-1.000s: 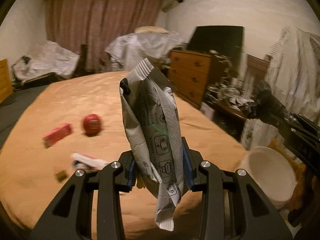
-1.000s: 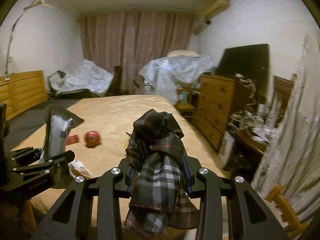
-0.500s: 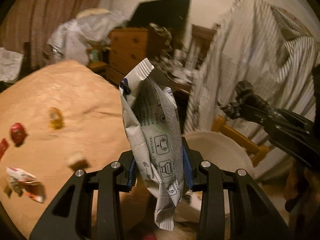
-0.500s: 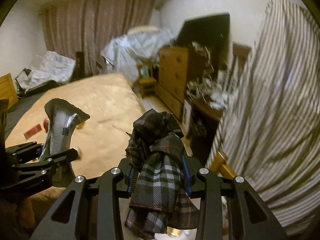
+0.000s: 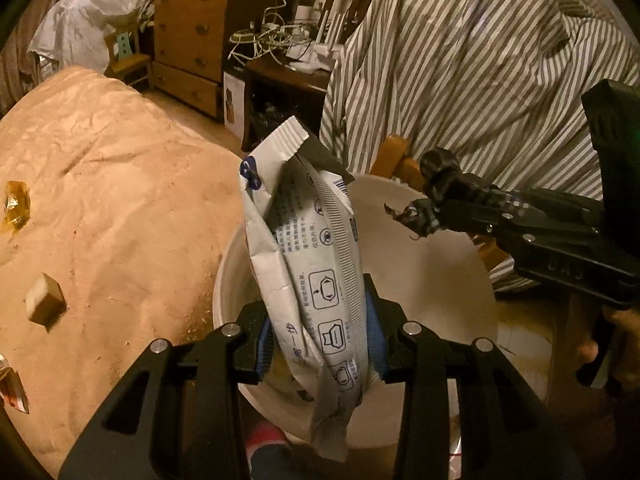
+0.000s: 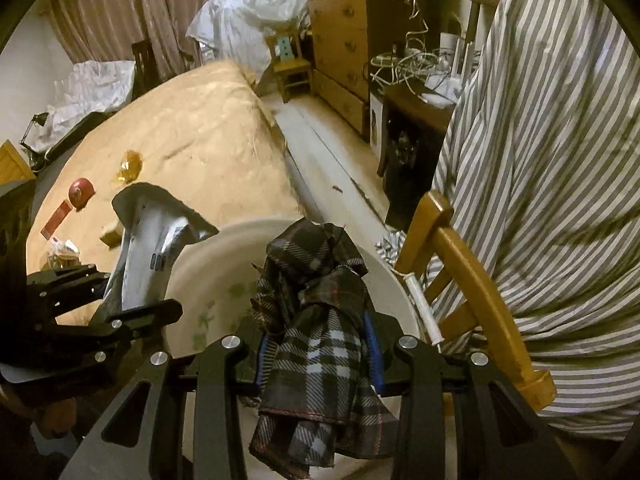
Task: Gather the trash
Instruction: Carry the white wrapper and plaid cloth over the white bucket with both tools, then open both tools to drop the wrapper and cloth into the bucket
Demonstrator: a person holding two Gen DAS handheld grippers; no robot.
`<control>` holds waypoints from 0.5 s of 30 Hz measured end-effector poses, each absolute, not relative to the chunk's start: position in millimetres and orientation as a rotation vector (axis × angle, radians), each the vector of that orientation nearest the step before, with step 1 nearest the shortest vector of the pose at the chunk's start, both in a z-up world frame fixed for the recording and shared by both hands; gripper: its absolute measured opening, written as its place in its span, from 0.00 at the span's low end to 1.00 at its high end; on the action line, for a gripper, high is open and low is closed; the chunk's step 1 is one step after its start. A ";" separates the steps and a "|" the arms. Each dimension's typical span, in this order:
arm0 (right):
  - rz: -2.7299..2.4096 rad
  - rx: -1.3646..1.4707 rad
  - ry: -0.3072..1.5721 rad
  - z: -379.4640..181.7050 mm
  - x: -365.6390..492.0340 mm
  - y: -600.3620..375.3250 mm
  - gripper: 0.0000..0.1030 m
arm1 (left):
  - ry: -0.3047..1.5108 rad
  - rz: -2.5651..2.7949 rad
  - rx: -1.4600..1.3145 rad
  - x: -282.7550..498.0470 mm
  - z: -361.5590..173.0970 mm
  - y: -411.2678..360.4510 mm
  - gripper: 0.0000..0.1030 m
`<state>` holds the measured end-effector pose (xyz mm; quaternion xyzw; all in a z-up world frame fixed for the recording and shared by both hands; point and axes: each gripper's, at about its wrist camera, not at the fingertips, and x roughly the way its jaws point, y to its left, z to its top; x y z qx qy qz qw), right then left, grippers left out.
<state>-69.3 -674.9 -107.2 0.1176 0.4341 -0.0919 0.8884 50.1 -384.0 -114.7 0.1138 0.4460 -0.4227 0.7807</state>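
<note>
Basin (image 5: 440, 264) floor behind gripped wrapper (image 5: 316, 280)

Left gripper (image 5: 322, 338) clamped on upright silver wrapper (image 5: 308, 248) above white basin (image 5: 432, 272), right gripper (image 5: 416, 216) over basin's far rim, small block (image 5: 45, 304) on bed (image 5: 120, 200).

- Both views are lit dimly by warm, yellowish indoor light; no lamp is seen.
- Straight lines are bent by fisheye distortion, and the corners are cut off by a black circular vignette.
- The small tan cube (image 5: 45, 305) on the orange bedspread (image 5: 120, 208) is smeared by motion blur.
- The crumpled white printed wrapper (image 5: 316, 280) is rendered sharply.
- Deep shadow is seen along the lower edges.
</note>
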 end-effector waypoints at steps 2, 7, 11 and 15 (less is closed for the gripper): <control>-0.185 0.250 0.905 -110.9 -66.3 -671.5 0.37 | 0.975 -0.906 0.242 53.0 -118.1 -383.0 0.35; -0.182 0.253 0.908 -114.4 -66.0 -664.9 0.37 | 0.986 -0.898 0.241 55.9 -120.2 -386.8 0.35; -0.184 0.257 0.901 -112.8 -67.3 -662.1 0.37 | 0.985 -0.897 0.244 57.0 -119.3 -389.2 0.35; -0.189 0.258 0.897 -111.8 -69.4 -662.2 0.48 | 0.970 -0.874 0.259 57.0 -118.4 -391.6 0.48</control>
